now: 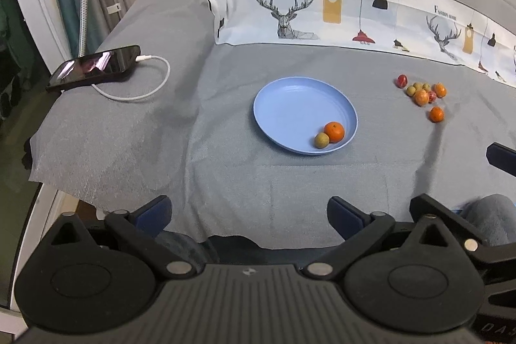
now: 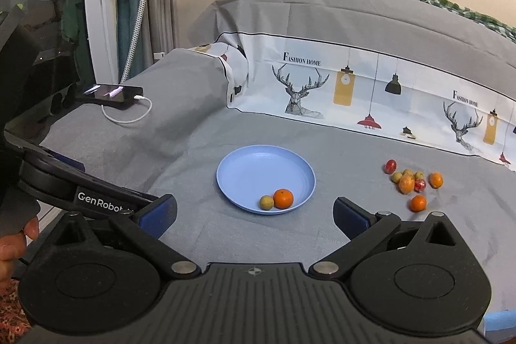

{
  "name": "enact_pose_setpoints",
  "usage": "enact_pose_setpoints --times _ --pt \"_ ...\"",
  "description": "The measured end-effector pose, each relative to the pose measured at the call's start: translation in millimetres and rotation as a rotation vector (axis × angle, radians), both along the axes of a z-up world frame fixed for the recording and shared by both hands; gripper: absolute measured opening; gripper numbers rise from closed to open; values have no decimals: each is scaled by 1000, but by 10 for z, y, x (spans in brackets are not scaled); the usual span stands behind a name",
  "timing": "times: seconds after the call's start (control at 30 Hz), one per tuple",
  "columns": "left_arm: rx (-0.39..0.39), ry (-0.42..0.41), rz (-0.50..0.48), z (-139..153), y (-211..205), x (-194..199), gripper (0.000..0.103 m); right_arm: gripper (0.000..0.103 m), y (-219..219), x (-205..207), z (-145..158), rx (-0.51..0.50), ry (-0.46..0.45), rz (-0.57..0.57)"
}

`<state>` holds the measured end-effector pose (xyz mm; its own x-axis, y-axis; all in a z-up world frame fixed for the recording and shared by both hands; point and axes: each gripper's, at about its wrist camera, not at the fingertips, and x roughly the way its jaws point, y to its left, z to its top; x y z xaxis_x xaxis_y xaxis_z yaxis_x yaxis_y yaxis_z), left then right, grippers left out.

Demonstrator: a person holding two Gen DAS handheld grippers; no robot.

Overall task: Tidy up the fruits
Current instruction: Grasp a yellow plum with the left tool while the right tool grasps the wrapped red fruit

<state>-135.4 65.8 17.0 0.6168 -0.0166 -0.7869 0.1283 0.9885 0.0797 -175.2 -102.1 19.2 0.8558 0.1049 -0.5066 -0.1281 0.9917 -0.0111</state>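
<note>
Both claws, left claw (image 1: 248, 215) and right claw (image 2: 254, 215), spread wide, empty; mandarin (image 2: 283, 198) and longan (image 2: 266, 202) on blue plate (image 2: 251, 170), mid-bed.

I see bare grey cloth (image 2: 251, 234) between my wide-open right gripper (image 2: 254, 216) and the round blue plastic plate (image 2: 245, 163). The loose cluster of small orange, red and green fruits (image 2: 411, 181) crowds the right; a black phone with white cable (image 2: 113, 94) lies far left.
</note>
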Motion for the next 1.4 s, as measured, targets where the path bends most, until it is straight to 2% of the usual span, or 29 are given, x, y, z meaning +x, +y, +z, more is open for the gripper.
enact_pose_setpoints --times 0.57,0.83,0.97,1.13,1.3,1.33,1.4 --pt "15 39 -8 -74 -36 139 103 102 -45 121 -106 28 38 -14" --pt "39 60 -22 -99 -156 340 103 102 -269 231 -202 69 54 -79" --pt "44 92 -44 -154 -353 562 103 102 -513 291 -303 90 62 -153" --pt "50 126 -90 -247 -764 890 103 102 -1024 409 -469 124 73 -297" --pt "43 158 -125 -340 -1205 1197 103 102 -1740 703 -637 82 6 -461" --pt "43 161 -133 -362 -1294 1257 103 102 -1913 802 -684 65 -34 -497" --pt "38 169 -147 -411 -1451 1386 103 102 -2235 1025 -785 83 -58 -563"
